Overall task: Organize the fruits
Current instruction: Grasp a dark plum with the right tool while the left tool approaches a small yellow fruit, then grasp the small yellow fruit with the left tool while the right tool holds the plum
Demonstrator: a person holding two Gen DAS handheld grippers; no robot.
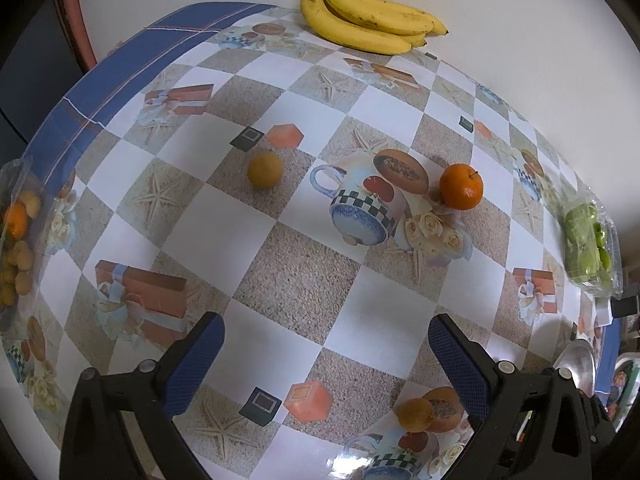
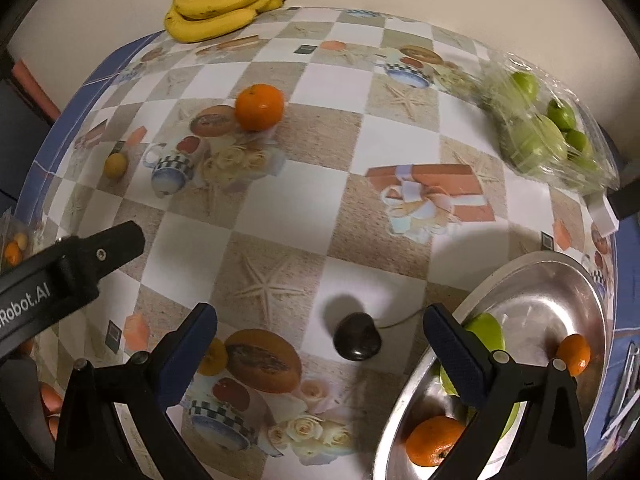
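Left gripper (image 1: 326,354), fingers spread wide and holding nothing, above the patterned desk (image 1: 256,220). Ahead of its fingers and slightly to their left lies a small yellow fruit (image 1: 265,169); ahead and toward the right finger sits an orange (image 1: 461,186); well beyond both, at the desk's far edge against the wall, lies a banana bunch (image 1: 366,20). Far out past the right finger is a clear bag of green fruit (image 1: 588,246); far out past the left finger, a clear pack of mixed small fruit (image 1: 16,248). Right gripper (image 2: 320,348), fingers likewise wide and empty. Between and just ahead of its fingers rests a dark rounded fruit (image 2: 357,336) on the desk. Behind the right finger stands a metal bowl (image 2: 560,280) containing a green apple (image 2: 486,332), a large mandarin (image 2: 434,440) and a small mandarin (image 2: 576,354).
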